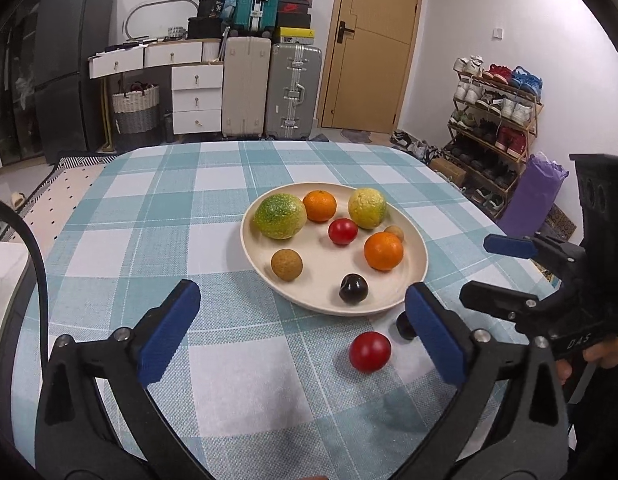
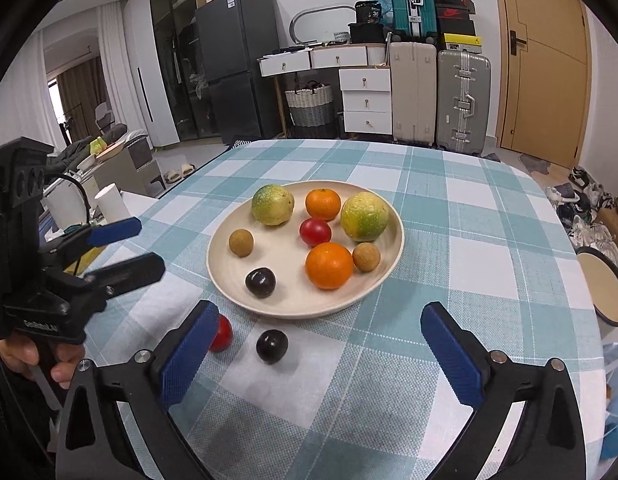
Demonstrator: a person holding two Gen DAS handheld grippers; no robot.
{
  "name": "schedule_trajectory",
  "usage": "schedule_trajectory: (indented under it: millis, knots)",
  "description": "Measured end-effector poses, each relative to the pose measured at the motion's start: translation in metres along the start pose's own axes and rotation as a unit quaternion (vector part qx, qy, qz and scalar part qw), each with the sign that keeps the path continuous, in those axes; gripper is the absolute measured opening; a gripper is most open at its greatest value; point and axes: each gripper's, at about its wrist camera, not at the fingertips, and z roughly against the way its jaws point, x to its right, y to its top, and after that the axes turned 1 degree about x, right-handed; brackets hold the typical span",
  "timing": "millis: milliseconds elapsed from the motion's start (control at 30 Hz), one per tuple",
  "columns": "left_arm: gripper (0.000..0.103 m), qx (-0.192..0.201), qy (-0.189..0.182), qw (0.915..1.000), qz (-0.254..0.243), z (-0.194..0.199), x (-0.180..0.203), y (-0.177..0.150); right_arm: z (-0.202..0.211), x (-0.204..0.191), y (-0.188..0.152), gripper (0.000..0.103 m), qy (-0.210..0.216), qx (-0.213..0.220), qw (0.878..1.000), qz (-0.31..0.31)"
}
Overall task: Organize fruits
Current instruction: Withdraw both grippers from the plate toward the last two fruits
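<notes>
Both grippers, left gripper (image 1: pixel 303 330) and right gripper (image 2: pixel 319 350), hold nothing, jaws wide. Red fruit (image 1: pixel 369 351) and dark fruit (image 2: pixel 272 346) lie just beside plate (image 1: pixel 419 276). Straddle each squarely, close gently; they probably roll.

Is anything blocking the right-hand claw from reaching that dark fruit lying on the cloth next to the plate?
Nothing visible does. The dark fruit lies on bare tablecloth just ahead of the open right gripper. The red fruit sits off to the side, behind one finger; the plate lies beyond.
</notes>
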Motion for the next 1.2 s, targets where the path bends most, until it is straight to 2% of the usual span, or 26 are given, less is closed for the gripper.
schedule_trajectory:
  millis: [267,833,967,1200]
  knots:
    - [0.102,-0.014,0.012,0.9997,-0.015,0.000,0.003,-0.008,-0.013,-0.003,-0.009,0.103,0.001,-0.027,1.000,0.009]
    - [0.102,-0.062,0.001,0.9962,-0.062,-0.021,0.025,-0.023,-0.034,0.000,-0.020,0.103,-0.017,-0.073,0.997,0.010]
    - [0.102,-0.084,-0.010,0.9947,-0.059,-0.029,0.026,-0.027,-0.036,0.005,-0.020,0.103,-0.018,-0.078,0.997,0.000]
    - [0.102,-0.116,-0.001,0.9919,-0.053,-0.046,0.030,-0.032,-0.035,0.007,-0.020,0.103,-0.010,-0.078,0.997,-0.003]
